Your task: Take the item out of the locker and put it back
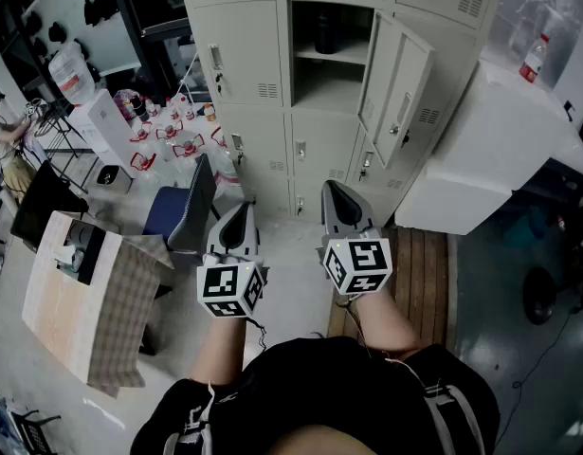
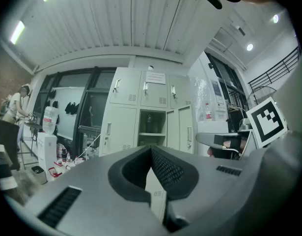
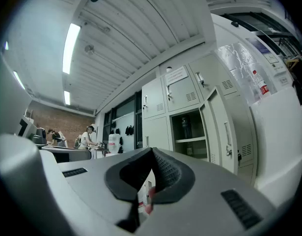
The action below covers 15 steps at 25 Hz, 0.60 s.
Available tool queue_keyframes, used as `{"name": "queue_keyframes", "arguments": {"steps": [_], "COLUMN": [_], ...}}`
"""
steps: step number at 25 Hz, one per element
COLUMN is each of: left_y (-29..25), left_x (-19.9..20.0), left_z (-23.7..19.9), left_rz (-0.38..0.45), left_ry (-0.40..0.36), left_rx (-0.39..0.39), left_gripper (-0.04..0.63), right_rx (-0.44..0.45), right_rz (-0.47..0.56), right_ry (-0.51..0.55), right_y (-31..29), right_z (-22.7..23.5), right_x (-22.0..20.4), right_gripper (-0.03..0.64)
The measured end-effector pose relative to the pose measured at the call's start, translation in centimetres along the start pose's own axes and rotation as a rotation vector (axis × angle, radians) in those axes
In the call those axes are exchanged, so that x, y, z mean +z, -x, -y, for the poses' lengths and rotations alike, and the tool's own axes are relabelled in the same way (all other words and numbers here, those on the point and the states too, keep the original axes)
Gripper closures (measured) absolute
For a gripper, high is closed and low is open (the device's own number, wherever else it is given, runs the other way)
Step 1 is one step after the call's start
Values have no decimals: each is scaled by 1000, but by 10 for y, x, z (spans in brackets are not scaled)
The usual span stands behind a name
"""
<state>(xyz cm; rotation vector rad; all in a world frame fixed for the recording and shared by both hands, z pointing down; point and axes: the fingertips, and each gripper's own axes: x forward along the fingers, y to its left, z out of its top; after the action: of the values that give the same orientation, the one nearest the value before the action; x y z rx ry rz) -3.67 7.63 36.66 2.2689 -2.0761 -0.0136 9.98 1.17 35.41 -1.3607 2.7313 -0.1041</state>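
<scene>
The locker (image 1: pixel 254 63) is pale painted sheet metal, flat-faced, with small louvred vents and slim handles. One compartment in its middle column stands open, its door (image 1: pixel 397 87) swung out to the right. Inside, on the upper level above a thin metal shelf (image 1: pixel 331 56), a dark, upright bottle (image 1: pixel 326 30) stands well back in the shadow.

In front of the locker and well apart from it, the person holds both tools side by side. The left gripper (image 1: pixel 243 210) is smooth grey plastic tapering to a point, with dark ribbed rubber pads; its jaws are pressed together at the tip with nothing between them. The right gripper (image 1: pixel 337 197) is built the same and is likewise clenched and empty. Neither touches anything.

The head view alone shows the floor: a blue chair (image 1: pixel 180 208), a tabletop (image 1: pixel 56 297) partly under a checked cloth, and a slatted wooden pallet (image 1: pixel 426 271) beside a big white box (image 1: pixel 485 145).

The left gripper view looks past its closed tip (image 2: pixel 151 149) at the bottle (image 2: pixel 149 119) and catches the other tool's marker cube (image 2: pixel 266 121). The right gripper view, over its own tip (image 3: pixel 151 152), shows the bottle (image 3: pixel 186 126), ceiling strip lights (image 3: pixel 71 41) and a brick wall (image 3: pixel 52 118) far left.
</scene>
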Motion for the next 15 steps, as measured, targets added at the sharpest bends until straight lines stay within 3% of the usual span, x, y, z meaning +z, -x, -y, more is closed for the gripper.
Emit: {"name": "queue_keyframes", "arguments": {"steps": [15], "left_y": [-13], "left_x": [-10], "left_z": [23], "left_rz": [-17], "left_ry": [-7], "left_rx": [9], "left_gripper": [583], "right_rx": [13], "right_rz": [1], "right_ry": [10], "right_y": [1], "right_z": [22], "right_x": [-5], "right_gripper": [601]}}
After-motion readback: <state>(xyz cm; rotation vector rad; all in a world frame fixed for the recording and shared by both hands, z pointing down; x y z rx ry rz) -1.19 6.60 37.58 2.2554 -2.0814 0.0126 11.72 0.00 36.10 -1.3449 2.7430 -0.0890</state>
